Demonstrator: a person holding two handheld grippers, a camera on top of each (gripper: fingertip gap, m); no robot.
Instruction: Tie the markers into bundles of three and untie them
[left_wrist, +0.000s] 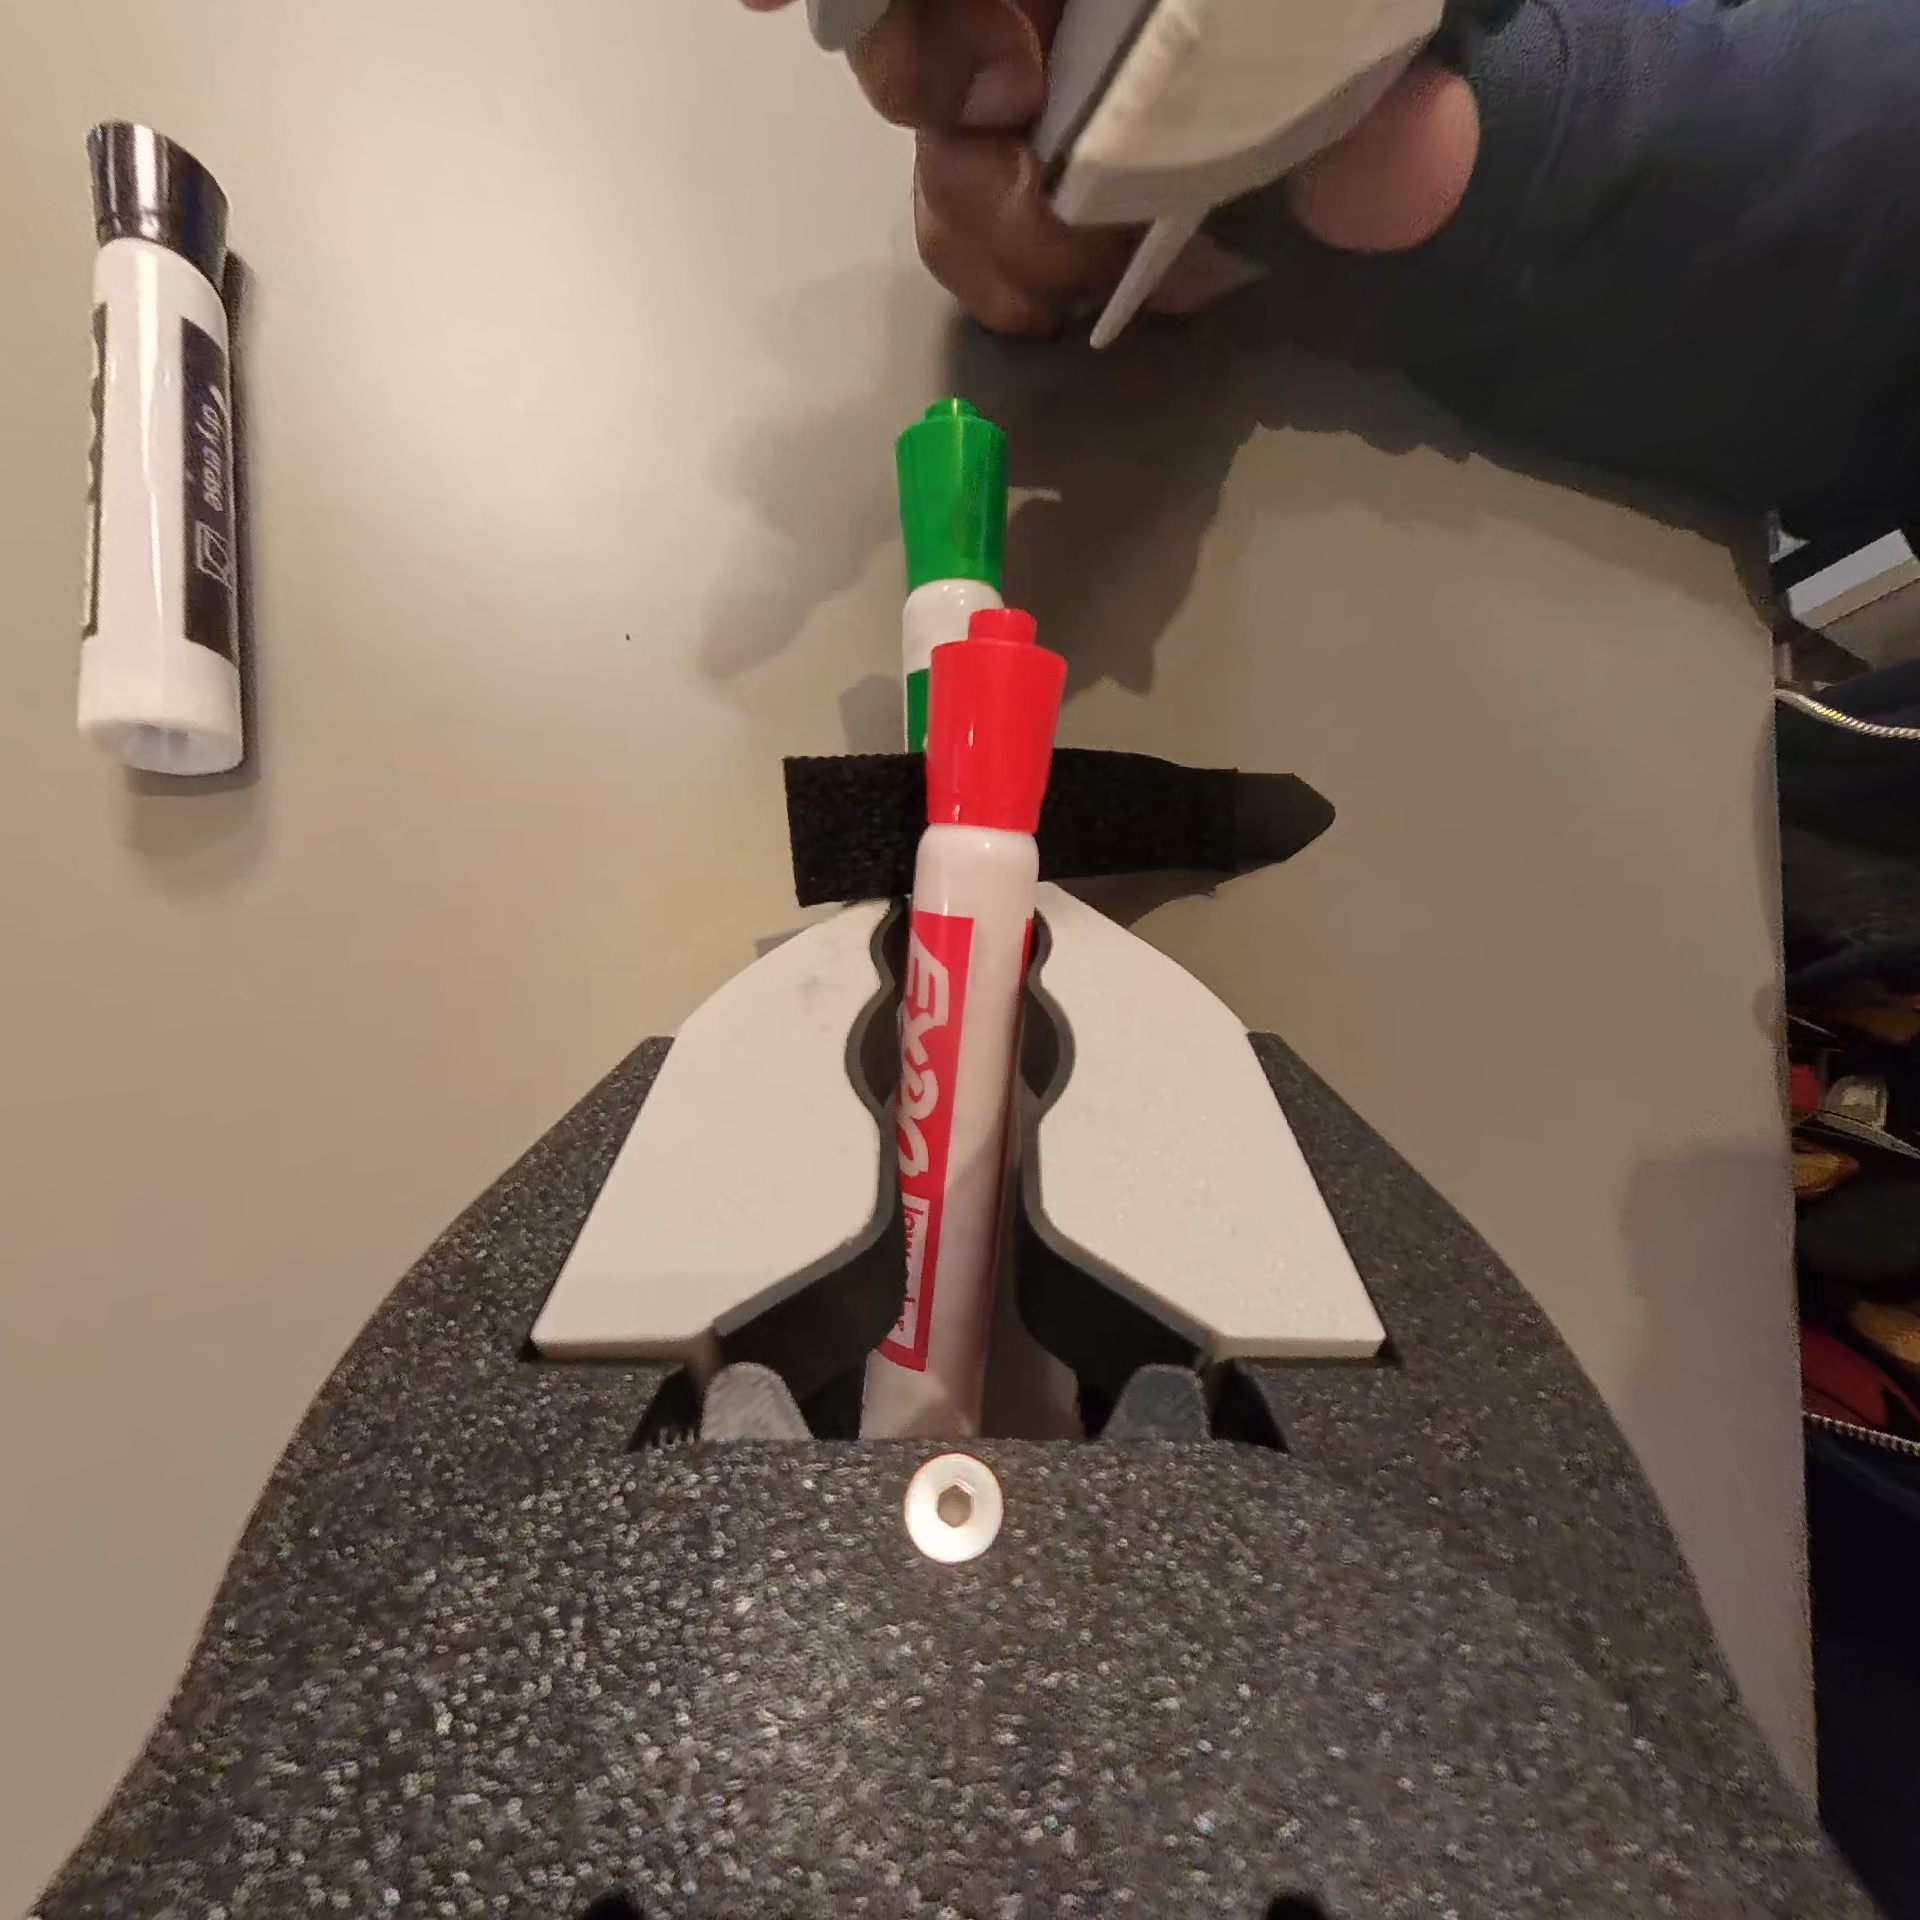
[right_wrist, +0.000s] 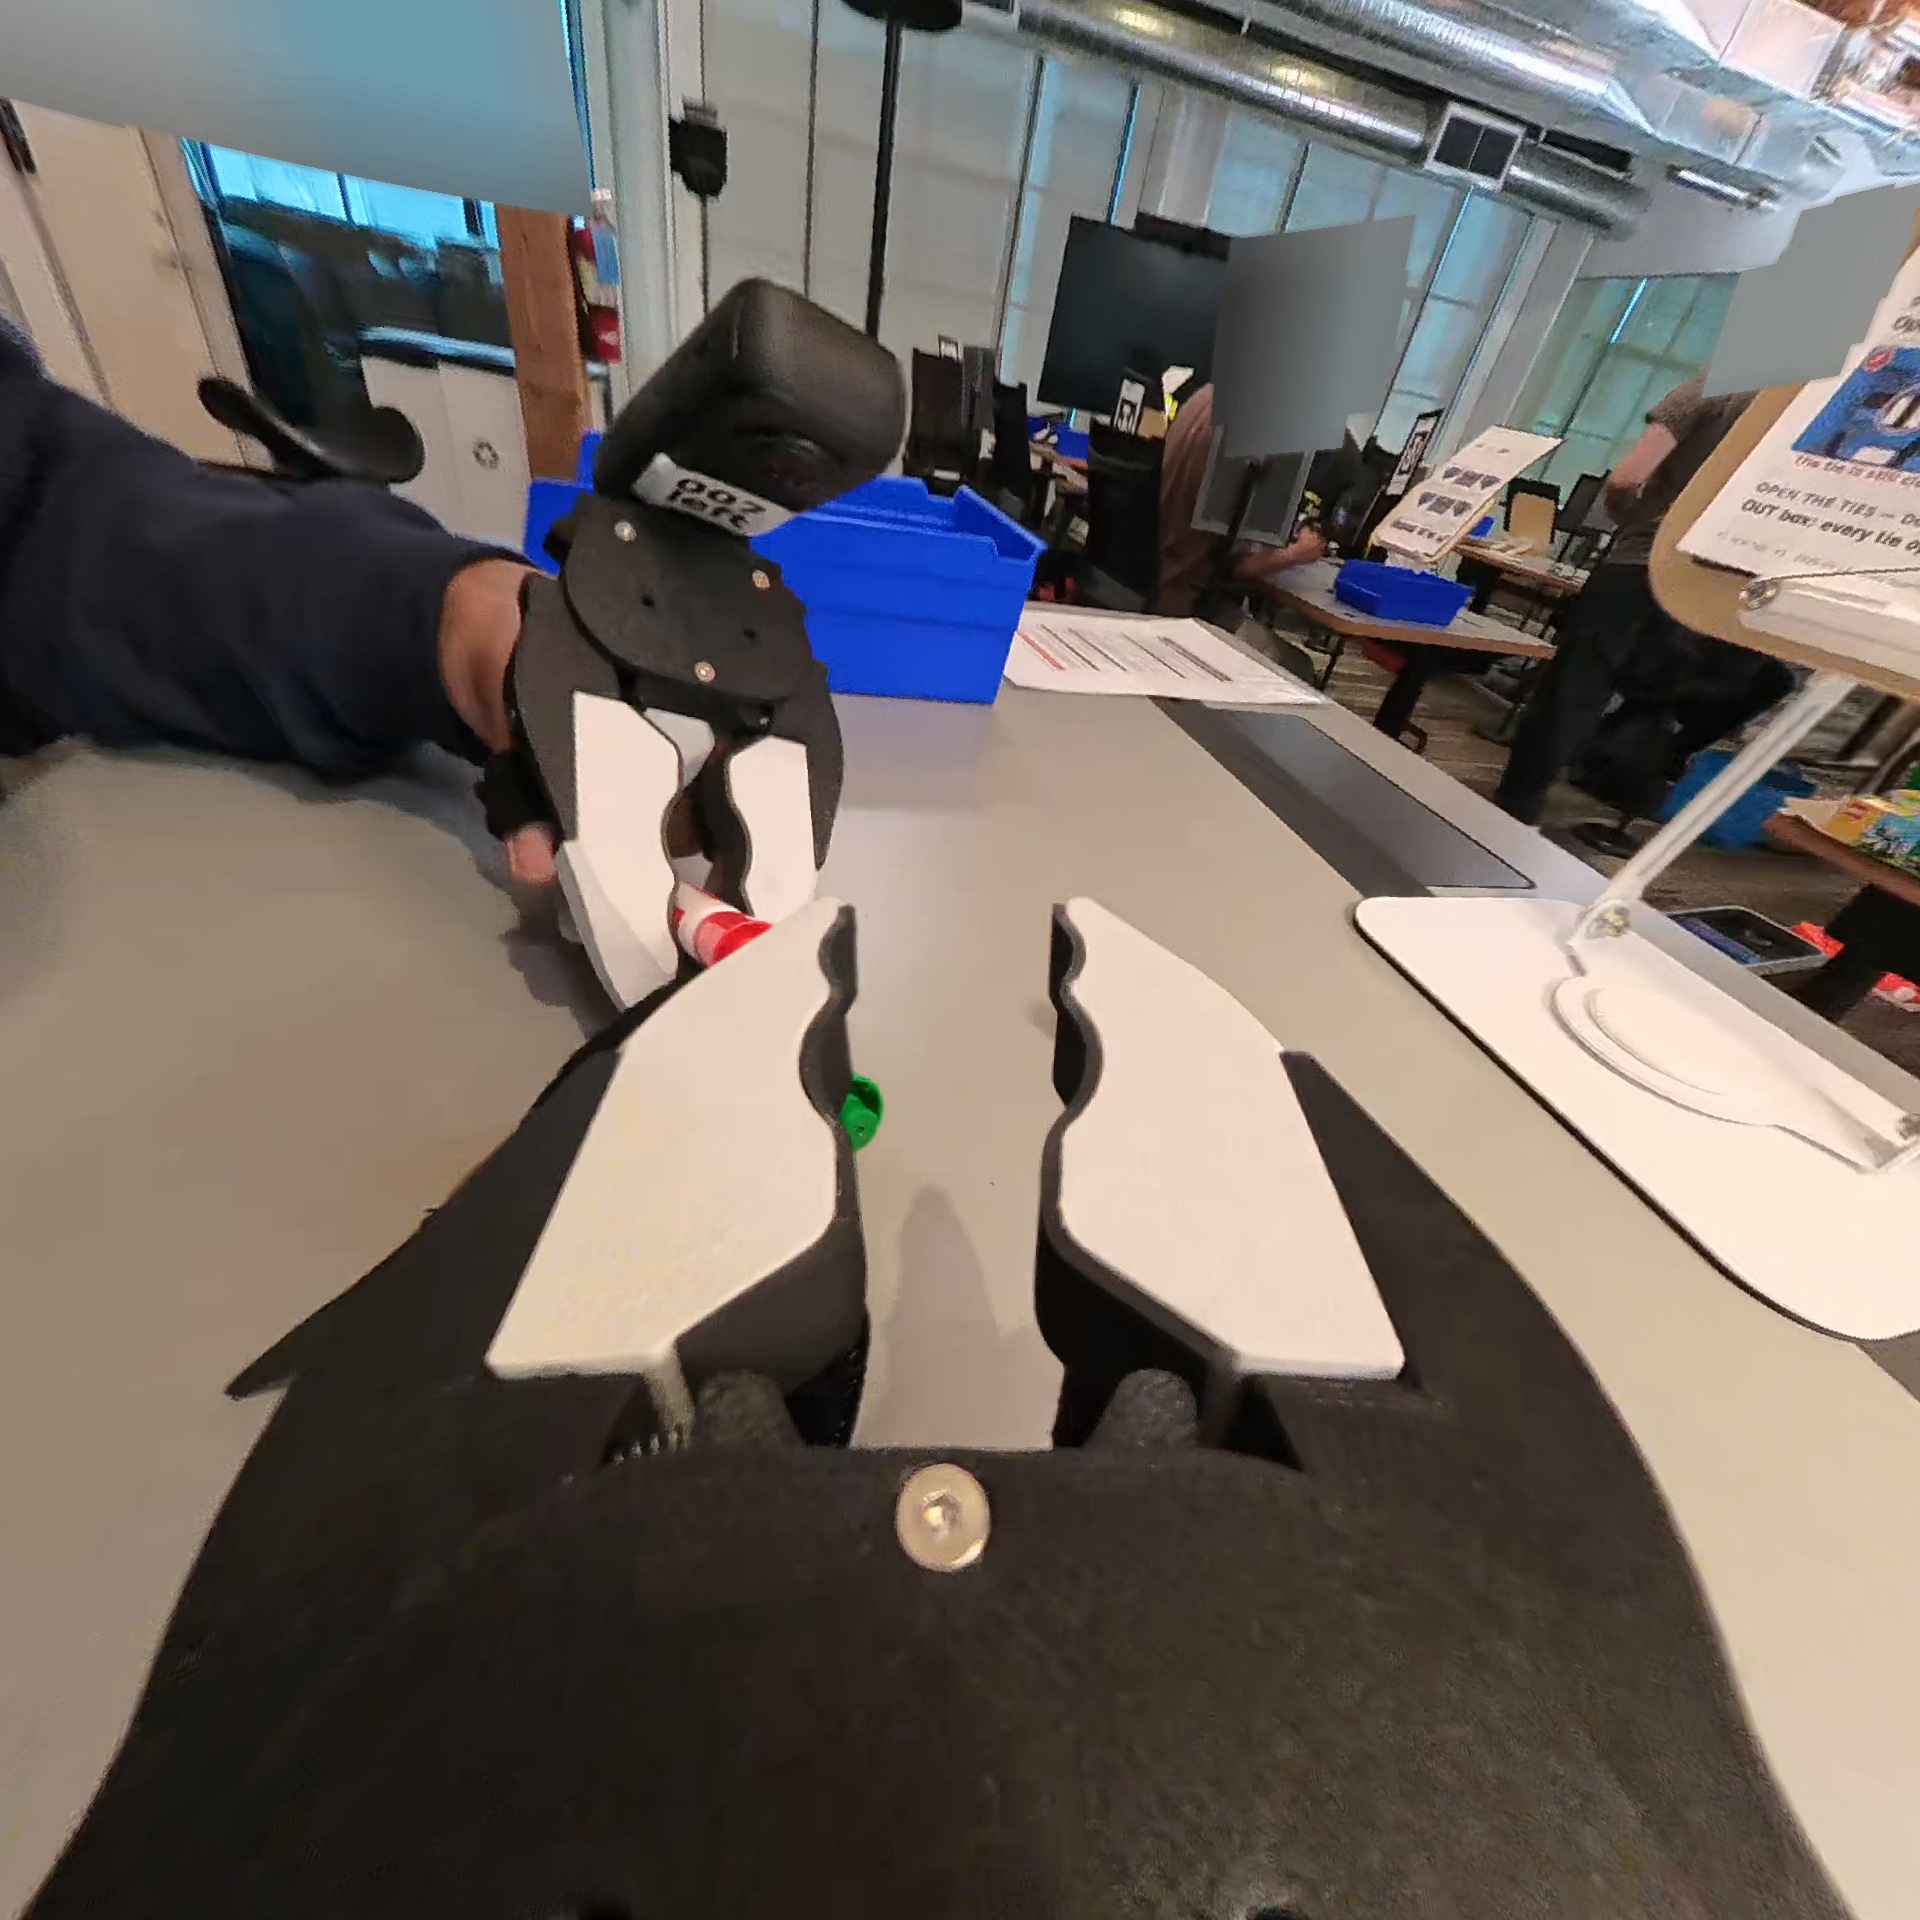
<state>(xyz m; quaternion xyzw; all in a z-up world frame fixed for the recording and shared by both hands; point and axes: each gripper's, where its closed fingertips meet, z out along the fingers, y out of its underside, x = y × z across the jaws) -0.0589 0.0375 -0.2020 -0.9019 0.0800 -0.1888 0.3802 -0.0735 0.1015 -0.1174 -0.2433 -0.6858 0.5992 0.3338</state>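
Gripping the red marker (left_wrist: 971, 1039) by its barrel, your left gripper (left_wrist: 961, 935) has its jaws closed narrow on it, the red cap pointing forward past the fingertips. Under that cap lies the black hook-and-loop strap (left_wrist: 1122, 821), flat across the bench (left_wrist: 468, 987). The green marker (left_wrist: 951, 520) lies on the bench just beyond, roughly in line with the red one and partly hidden behind it; whether the strap passes over or under it, you cannot tell. Off to the left, well apart, the black marker (left_wrist: 161, 468) rests alone on the bench.

Your right gripper (right_wrist: 951, 956) hovers with its jaws wide and nothing between them, only bare bench showing in the gap. From its camera, the left gripper (right_wrist: 717, 914) sits just ahead and to the left, tilted down to the bench, and the green marker's (right_wrist: 862, 1112) cap peeks out beside the right gripper's left finger. Farther back stand a blue bin (right_wrist: 904, 603) and a white stand base (right_wrist: 1662, 1091).
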